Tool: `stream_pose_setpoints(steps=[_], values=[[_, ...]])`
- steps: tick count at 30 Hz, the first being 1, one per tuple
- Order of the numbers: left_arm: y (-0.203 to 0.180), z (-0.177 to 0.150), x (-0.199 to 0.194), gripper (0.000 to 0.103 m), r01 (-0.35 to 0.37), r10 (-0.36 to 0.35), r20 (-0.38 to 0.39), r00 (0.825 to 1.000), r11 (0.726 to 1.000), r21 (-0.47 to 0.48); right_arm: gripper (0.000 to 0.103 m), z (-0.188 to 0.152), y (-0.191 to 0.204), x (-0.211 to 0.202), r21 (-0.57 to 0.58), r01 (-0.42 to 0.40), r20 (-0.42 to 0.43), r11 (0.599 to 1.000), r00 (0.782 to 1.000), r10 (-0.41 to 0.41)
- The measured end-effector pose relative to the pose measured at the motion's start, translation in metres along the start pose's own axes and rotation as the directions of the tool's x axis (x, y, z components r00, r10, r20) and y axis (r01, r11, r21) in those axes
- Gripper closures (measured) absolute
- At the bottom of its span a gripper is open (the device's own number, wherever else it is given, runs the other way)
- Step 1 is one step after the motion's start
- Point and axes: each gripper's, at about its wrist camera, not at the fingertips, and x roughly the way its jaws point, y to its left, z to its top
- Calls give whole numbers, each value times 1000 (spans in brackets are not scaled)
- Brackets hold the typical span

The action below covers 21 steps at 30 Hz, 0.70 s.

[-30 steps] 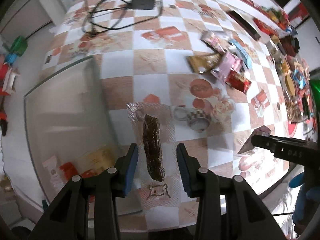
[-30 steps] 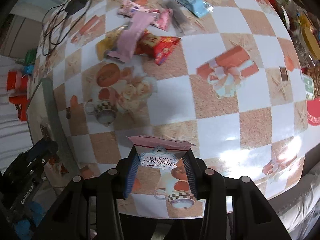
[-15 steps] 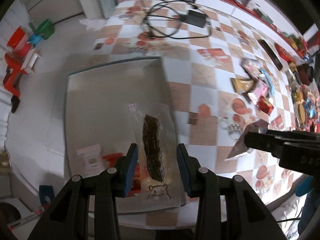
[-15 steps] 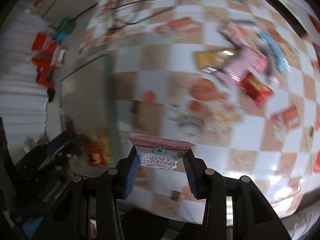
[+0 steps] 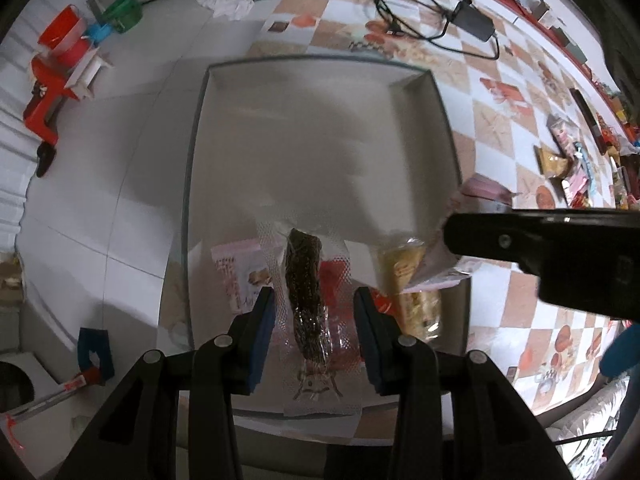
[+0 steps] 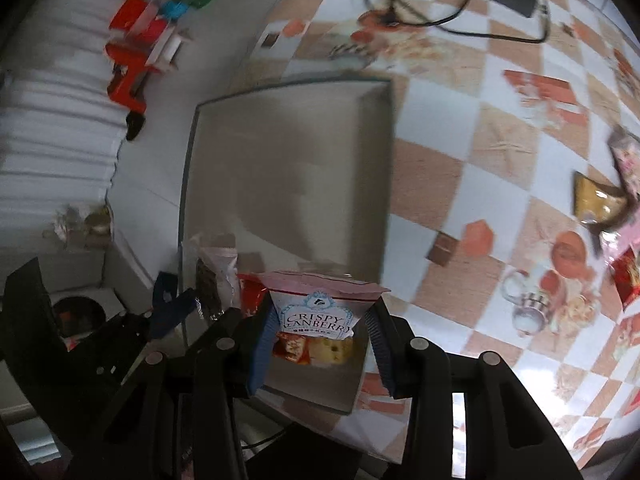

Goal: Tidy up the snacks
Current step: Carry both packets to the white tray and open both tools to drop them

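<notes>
My left gripper is shut on a clear packet with a dark meat strip and holds it over the near end of a clear-walled box. My right gripper is shut on a pink-and-white "Crispy Cranberry" packet, also above the box's near end, right of the left gripper. In the box lie a pink packet, a red packet and a yellow packet. The right gripper's body reaches in from the right.
The box sits at the left edge of a checkered tablecloth. Loose snack packets lie on the cloth to the right. A black cable and adapter lie at the far end. Red and green things stand on the floor left.
Both grippers have swung left from over the tablecloth to above the box, each still holding its packet. The packets in the box have come into view under them.
</notes>
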Motion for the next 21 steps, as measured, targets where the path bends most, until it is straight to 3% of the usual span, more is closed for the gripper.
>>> stream_pose_setpoints(steps=[8, 12, 13, 14, 15, 20, 21], values=[[1, -7, 8, 55, -9, 10, -28, 1000, 1000, 27, 57, 1, 7, 23, -6, 16, -60, 1000, 998, -17], [-4, -8, 6, 33, -16, 17, -22, 1000, 999, 39, 56, 0, 5, 23, 13, 11, -62, 1000, 998, -10], [-5, -8, 4, 30, -18, 18, -17, 1000, 999, 42, 48, 0, 4, 22, 17, 8, -59, 1000, 998, -7], [-6, -8, 3, 29, -19, 19, -15, 1000, 999, 46, 32, -1, 4, 21, 20, 8, -53, 1000, 999, -7], [-7, -8, 2, 28, -20, 21, -13, 1000, 999, 50, 26, -1, 3, 18, 23, 7, -40, 1000, 999, -6], [-13, -9, -3, 25, -31, 31, -7, 999, 997, 65, 24, -4, 0, 10, 33, 16, -20, 999, 1000, -15], [-13, -9, -4, 24, -6, 6, 14, 1000, 998, 61, 24, -5, -2, 9, 40, 19, -15, 999, 1000, -19]])
